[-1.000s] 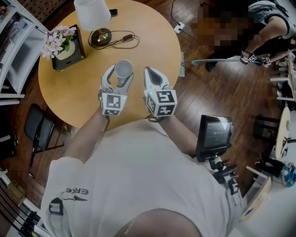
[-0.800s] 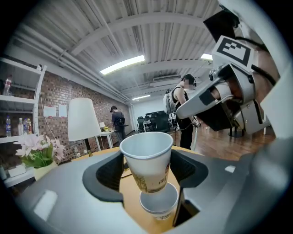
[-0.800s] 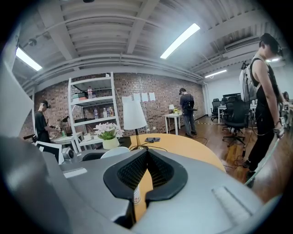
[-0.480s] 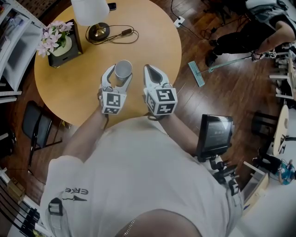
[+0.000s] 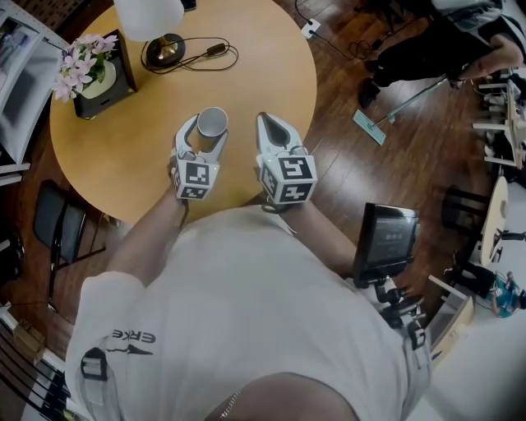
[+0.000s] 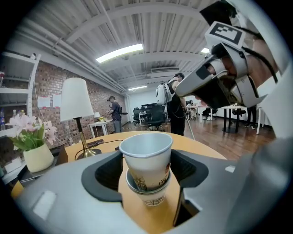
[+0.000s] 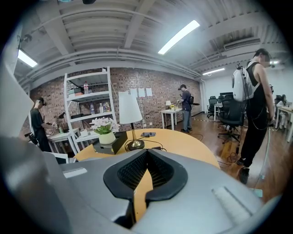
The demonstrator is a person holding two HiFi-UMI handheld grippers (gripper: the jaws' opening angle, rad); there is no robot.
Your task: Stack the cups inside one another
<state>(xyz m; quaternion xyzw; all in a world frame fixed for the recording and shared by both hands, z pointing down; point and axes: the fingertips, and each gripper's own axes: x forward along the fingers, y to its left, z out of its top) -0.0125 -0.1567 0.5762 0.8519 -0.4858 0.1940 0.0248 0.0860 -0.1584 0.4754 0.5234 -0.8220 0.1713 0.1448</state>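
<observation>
The cups sit between the jaws of my left gripper [image 5: 204,136], over the near part of the round wooden table [image 5: 123,164]. In the left gripper view I see two of them: the upper cup [image 6: 146,157] is upright, with its bottom part already inside the lower cup [image 6: 154,197]. The rim of the lower cup shows as a ring around the upper cup's wall. Both are white paper cups with a brownish print on the side. The left jaws stand wide apart and their dark pads lie against the two sides of the upper cup, so this claw is grasping the upper cup. The lower cup is beneath the pads, and I cannot tell for sure whether it rests on the table.

My right gripper [image 5: 267,125] is just beside the left one, near the table's edge. Its jaws are clenched with the tips meeting, and there is nothing between them.

At the far side of the table stand a lamp [image 5: 149,15] and a pot of flowers [image 5: 80,70], well apart from the cups.
</observation>
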